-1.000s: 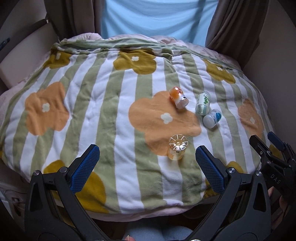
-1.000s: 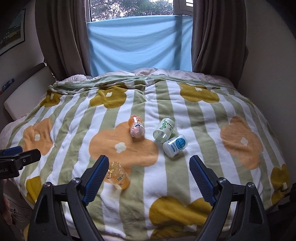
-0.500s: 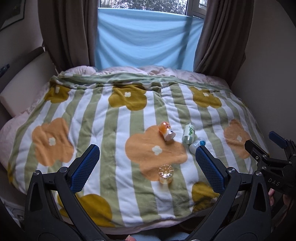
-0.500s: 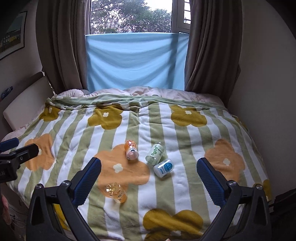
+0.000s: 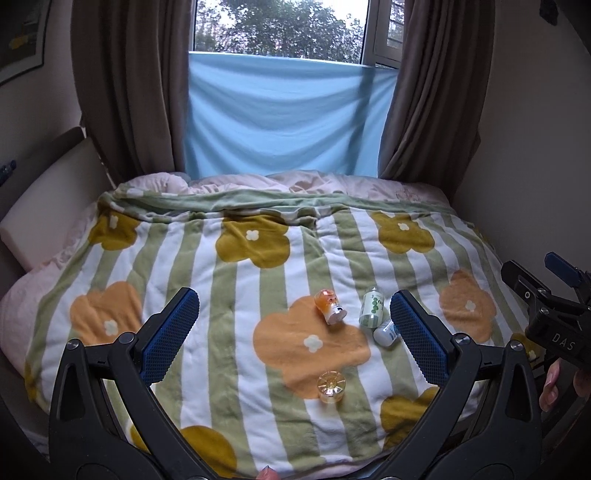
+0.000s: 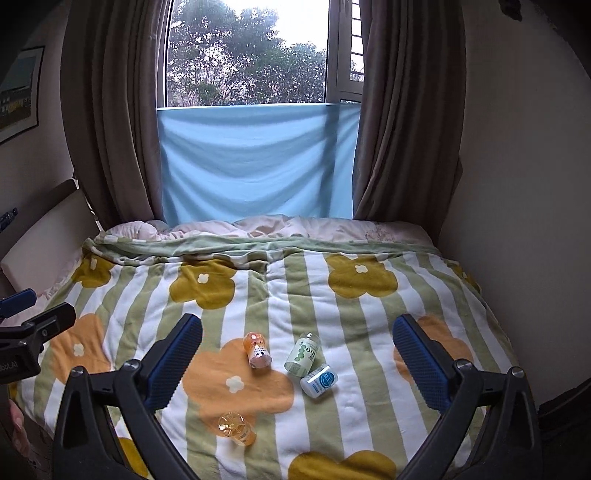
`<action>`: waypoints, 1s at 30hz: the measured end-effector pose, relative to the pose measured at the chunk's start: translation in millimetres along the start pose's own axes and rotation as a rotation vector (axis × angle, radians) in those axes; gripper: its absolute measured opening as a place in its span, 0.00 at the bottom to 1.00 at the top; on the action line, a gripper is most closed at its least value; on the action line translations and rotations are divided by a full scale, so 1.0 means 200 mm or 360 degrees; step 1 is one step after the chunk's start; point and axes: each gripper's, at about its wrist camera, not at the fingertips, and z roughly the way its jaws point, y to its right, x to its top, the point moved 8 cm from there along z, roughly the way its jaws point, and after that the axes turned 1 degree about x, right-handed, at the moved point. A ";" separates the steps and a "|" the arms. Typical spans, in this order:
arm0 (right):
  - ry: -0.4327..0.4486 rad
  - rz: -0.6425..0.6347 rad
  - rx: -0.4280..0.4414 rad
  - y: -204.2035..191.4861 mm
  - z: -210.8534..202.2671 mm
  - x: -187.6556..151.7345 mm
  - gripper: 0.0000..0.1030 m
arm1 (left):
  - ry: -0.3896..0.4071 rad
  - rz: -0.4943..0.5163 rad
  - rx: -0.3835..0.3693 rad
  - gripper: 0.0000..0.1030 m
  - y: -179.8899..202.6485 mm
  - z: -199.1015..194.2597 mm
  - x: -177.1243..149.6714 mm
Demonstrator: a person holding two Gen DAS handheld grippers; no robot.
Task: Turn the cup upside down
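Left wrist view: looked from the near edge of the bed [image 5: 236, 332] toward the window [image 5: 280, 29], set well back, own fingers low in frame.
Right wrist view: faced the same way from slightly farther right, equally distant.
Shared: blanket [image 6: 295, 288], blue cloth [image 6: 255, 162], curtains [image 6: 110, 110], four small containers lower centre.
Cross-sight: right gripper [image 5: 546, 295] at right edge of left view; left gripper [image 6: 26, 325] at left edge of right view.

Soft dim daylight from the window [image 6: 247, 55], sharp focus, fisheye-bent dark corners.
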 end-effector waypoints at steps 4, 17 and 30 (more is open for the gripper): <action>0.0040 -0.0011 0.0020 0.01 0.00 0.04 1.00 | 0.0031 -0.0010 0.0060 1.00 0.01 -0.01 0.01; 0.0057 -0.0018 0.0084 0.05 0.02 0.05 1.00 | 0.0069 -0.0034 0.0090 1.00 0.07 0.01 -0.02; 0.0059 -0.0002 0.0081 0.08 0.03 0.05 1.00 | 0.0070 -0.0029 0.0100 1.00 0.09 0.00 -0.04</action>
